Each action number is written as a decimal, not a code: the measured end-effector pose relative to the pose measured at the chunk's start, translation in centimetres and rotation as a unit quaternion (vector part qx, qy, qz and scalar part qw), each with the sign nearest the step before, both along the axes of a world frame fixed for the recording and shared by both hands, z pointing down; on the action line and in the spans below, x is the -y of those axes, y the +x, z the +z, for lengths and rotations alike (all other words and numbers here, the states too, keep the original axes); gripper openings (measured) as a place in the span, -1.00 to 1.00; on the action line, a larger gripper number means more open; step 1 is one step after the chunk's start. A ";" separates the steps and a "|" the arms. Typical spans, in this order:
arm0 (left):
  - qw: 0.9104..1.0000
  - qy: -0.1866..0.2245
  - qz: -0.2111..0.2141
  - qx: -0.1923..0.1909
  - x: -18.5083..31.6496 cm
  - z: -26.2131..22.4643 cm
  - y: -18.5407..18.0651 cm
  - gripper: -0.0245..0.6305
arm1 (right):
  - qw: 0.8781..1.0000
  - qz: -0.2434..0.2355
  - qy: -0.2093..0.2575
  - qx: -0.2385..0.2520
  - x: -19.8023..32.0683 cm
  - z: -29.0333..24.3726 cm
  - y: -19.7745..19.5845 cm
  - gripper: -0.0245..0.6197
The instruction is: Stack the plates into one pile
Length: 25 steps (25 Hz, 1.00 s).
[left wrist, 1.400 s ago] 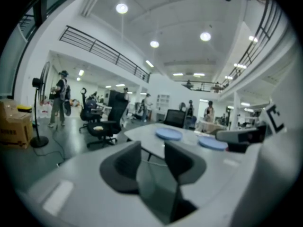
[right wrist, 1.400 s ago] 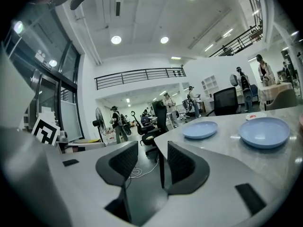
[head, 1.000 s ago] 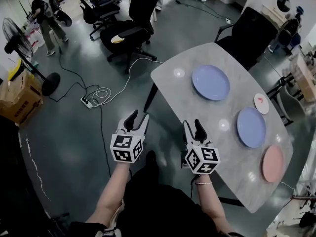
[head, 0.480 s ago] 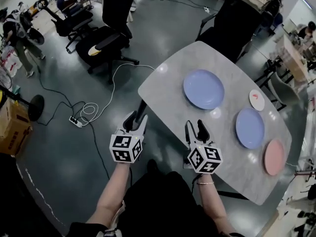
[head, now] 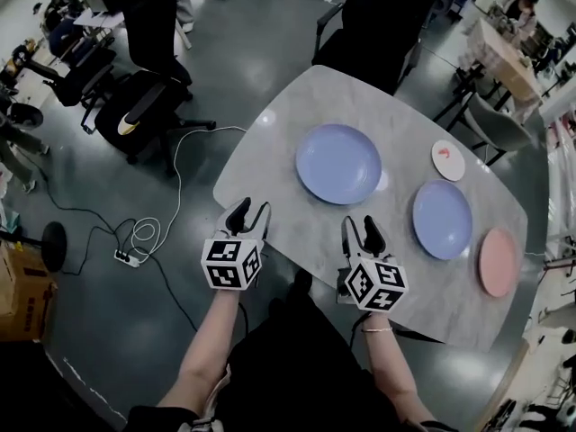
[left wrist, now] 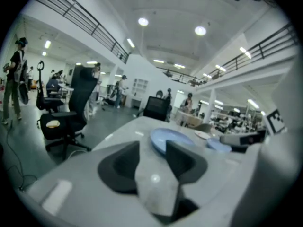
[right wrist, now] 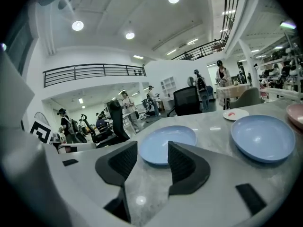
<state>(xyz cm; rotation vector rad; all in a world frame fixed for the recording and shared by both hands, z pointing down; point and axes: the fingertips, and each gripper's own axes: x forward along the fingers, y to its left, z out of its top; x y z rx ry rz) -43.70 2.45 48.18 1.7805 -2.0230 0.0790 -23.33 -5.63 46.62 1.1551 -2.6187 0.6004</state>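
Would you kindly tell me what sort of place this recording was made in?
Probably a large open-plan office or lab hall: black office chairs stand on a grey floor, a power strip and cables trail across it, and a railed mezzanine runs overhead.

The table (head: 270, 187) is pale grey, faintly marbled, with small white glints. Two plates share a soft periwinkle blue: the larger blue plate (head: 338, 163) and the smaller blue plate (head: 442, 220). The pink plate (head: 497, 262) is a salmon pink, and the small plate (head: 447, 161) is white with a red mark. The left gripper (head: 251, 210) and right gripper (head: 359, 225) are white, patterned with black square markers, and black at the jaws. The floor (head: 225, 61) is dark grey-green, the office chair (head: 153, 25) black, the cable (head: 144, 234) white, and the cardboard box (head: 18, 300) brown.
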 end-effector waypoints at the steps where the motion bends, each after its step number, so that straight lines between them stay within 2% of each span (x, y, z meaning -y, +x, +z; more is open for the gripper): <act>1: 1.000 -0.002 0.006 0.001 1.1 0.1 0.0 -0.39 | 1.000 0.009 -0.001 0.000 0.9 0.2 0.3 -0.36; 6: 0.999 -0.020 0.030 0.002 6.4 1.0 0.2 -0.39 | 0.999 0.049 -0.015 -0.004 5.1 1.2 1.5 -0.36; 16: 0.996 -0.070 0.049 -0.025 15.1 4.7 -0.6 -0.39 | 0.994 0.090 -0.061 -0.030 11.3 5.3 2.3 -0.36; 25: 0.991 -0.116 0.061 -0.031 19.8 7.8 -0.8 -0.39 | 0.987 0.110 -0.109 -0.048 14.8 8.3 2.5 -0.36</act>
